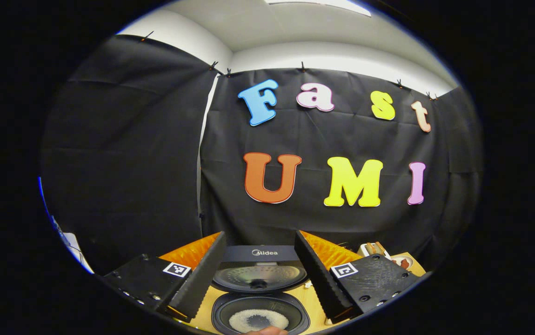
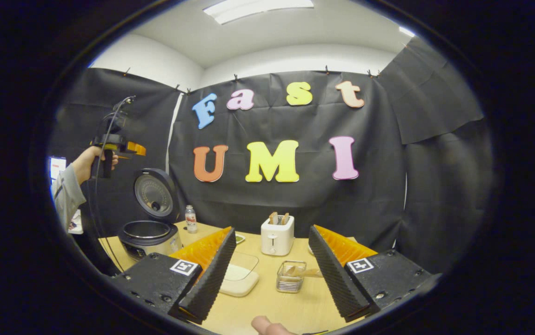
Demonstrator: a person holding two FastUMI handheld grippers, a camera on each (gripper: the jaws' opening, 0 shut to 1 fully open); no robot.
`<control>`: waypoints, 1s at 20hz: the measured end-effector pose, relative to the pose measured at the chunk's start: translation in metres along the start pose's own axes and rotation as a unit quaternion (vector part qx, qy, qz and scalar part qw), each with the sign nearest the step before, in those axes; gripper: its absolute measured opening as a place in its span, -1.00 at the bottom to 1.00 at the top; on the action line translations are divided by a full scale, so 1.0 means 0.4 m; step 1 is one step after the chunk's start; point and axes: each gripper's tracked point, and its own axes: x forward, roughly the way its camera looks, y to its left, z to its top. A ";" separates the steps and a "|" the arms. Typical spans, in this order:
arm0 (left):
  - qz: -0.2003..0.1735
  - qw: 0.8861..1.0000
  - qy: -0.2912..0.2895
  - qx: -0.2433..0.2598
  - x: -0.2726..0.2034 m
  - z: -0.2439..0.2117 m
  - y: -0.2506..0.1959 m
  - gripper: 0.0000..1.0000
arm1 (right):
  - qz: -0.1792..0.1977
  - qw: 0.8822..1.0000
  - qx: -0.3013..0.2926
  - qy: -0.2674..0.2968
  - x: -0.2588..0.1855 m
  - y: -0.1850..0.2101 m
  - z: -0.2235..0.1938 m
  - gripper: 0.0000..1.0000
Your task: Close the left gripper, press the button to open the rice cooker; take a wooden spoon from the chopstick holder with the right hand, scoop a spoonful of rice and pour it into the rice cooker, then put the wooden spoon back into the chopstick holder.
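Both grippers, left gripper [image 1: 259,274] and right gripper [image 2: 271,267], are gaping wide, holding nothing. Rice cooker [image 1: 258,298] is sitting open at 6 o'clock; chopstick holder [image 2: 290,276] is standing between right fingers.

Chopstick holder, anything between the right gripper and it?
Nothing visible does. In the right gripper view the chopstick holder stands on bare table straight ahead of the open right gripper. The white container lies to its left, the toaster behind it.
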 end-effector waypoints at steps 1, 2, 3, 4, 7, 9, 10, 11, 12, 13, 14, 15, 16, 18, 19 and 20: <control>0.006 1.000 -0.003 -0.003 0.031 0.003 0.015 0.89 | 0.001 1.000 -0.003 0.004 0.003 0.002 -0.013 1.00; 0.011 1.000 -0.010 -0.003 0.057 0.007 0.022 0.89 | 0.003 1.000 -0.005 0.010 0.006 0.001 -0.024 1.00; 0.014 1.000 -0.016 0.007 0.082 0.008 0.028 0.88 | 0.008 1.000 -0.006 0.012 0.007 0.008 -0.034 1.00; 0.018 1.000 -0.015 0.016 0.107 -0.003 0.033 0.88 | 0.010 1.000 -0.006 0.016 0.012 0.011 -0.042 0.89; 0.014 0.999 0.011 0.028 0.174 -0.055 0.016 0.88 | 0.013 0.999 -0.001 0.037 0.032 0.020 -0.085 0.89; 0.012 0.999 0.009 0.045 0.202 -0.060 0.008 0.89 | 0.017 0.999 0.005 0.050 0.048 0.035 -0.107 0.89; 0.015 0.999 0.012 0.050 0.216 -0.065 0.007 0.88 | 0.022 0.998 0.006 0.055 0.053 0.044 -0.117 1.00; 0.012 0.998 0.018 0.051 0.228 -0.078 0.000 0.88 | 0.025 0.998 0.006 0.060 0.055 0.054 -0.123 0.90; 0.017 0.998 0.028 0.053 0.236 -0.094 0.004 0.89 | 0.026 0.998 0.006 0.060 0.058 0.060 -0.128 0.89; 0.024 0.997 0.038 0.057 0.244 -0.108 0.011 0.89 | 0.027 0.998 0.006 0.061 0.059 0.066 -0.129 0.89; 0.026 0.997 0.048 0.062 0.246 -0.124 0.015 0.89 | 0.029 0.998 0.005 0.062 0.058 0.072 -0.131 1.00; 0.027 0.996 0.051 0.060 0.240 -0.127 0.017 0.89 | 0.030 0.998 0.005 0.062 0.058 0.077 -0.129 1.00; 0.026 0.997 0.051 0.055 0.241 -0.128 0.013 1.00 | 0.030 0.998 0.004 0.061 0.054 0.079 -0.128 0.89; 0.025 0.997 0.062 0.034 0.225 -0.137 0.011 0.94 | 0.029 0.998 0.002 0.054 0.046 0.081 -0.114 1.00; 0.024 0.997 0.068 0.022 0.219 -0.144 0.010 0.94 | 0.027 0.998 0.002 0.050 0.041 0.080 -0.107 1.00; 0.022 0.997 0.068 0.010 0.209 -0.148 0.010 0.93 | 0.026 0.999 0.002 0.045 0.033 0.081 -0.099 1.00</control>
